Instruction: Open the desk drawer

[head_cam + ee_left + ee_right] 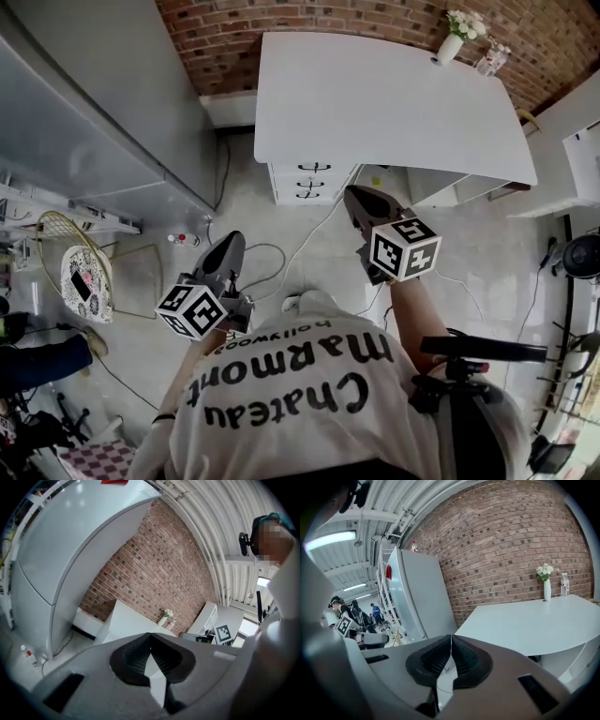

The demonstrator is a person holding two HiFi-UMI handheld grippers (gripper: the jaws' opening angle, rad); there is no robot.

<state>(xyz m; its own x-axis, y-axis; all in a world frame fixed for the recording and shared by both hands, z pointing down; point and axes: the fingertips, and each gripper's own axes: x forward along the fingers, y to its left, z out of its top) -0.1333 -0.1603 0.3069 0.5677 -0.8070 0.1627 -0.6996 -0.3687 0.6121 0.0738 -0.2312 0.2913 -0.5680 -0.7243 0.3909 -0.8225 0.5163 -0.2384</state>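
A white desk (pixel 375 94) stands against the brick wall. Under its left end is a white drawer unit (pixel 307 183) with three shut drawers, each with a dark handle; the top handle (pixel 314 167) sits just below the desk edge. My right gripper (pixel 352 194) hangs in the air short of the unit, a little to its right, with jaws shut and empty. My left gripper (pixel 232 242) is lower left, over the floor, also shut on nothing. The left gripper (pixel 150 635) faces the desk (pixel 124 620) from afar. Past the right gripper (pixel 451 637) lies the desk top (pixel 534 620).
A large grey cabinet (pixel 94 103) fills the left side. Cables (pixel 281 251) and a small bottle (pixel 178 239) lie on the floor before the drawers. A vase of flowers (pixel 454 39) and a clear bottle (pixel 487 62) stand at the desk's far right corner. A white shelf unit (pixel 581 150) is at right.
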